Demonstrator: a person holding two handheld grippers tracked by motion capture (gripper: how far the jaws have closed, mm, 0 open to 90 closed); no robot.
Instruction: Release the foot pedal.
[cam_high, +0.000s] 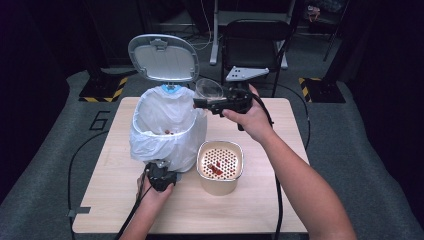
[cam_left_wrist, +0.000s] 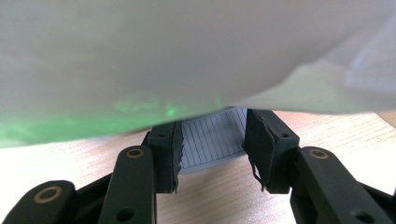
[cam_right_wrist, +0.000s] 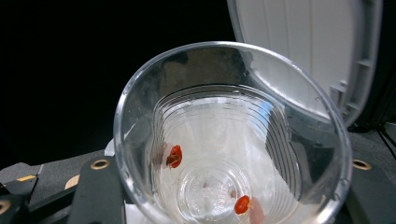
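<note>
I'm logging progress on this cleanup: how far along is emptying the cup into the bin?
Done: the bin lid stands open, and red scraps already lie inside the white bag. In hand: the right gripper holds the clear cup beside the bin, with two red bits stuck inside; the left gripper presses the grey pedal. Left: the last bits, and the scraps on the strainer pot.

Clear ribbed plastic cup (cam_right_wrist: 232, 135) flecked with red bits (cam_right_wrist: 174, 155); white bin liner (cam_high: 165, 122); grey lid (cam_high: 163, 57); pale wood-grain tabletop (cam_high: 260, 200); beige perforated strainer tub (cam_high: 220, 167).
</note>
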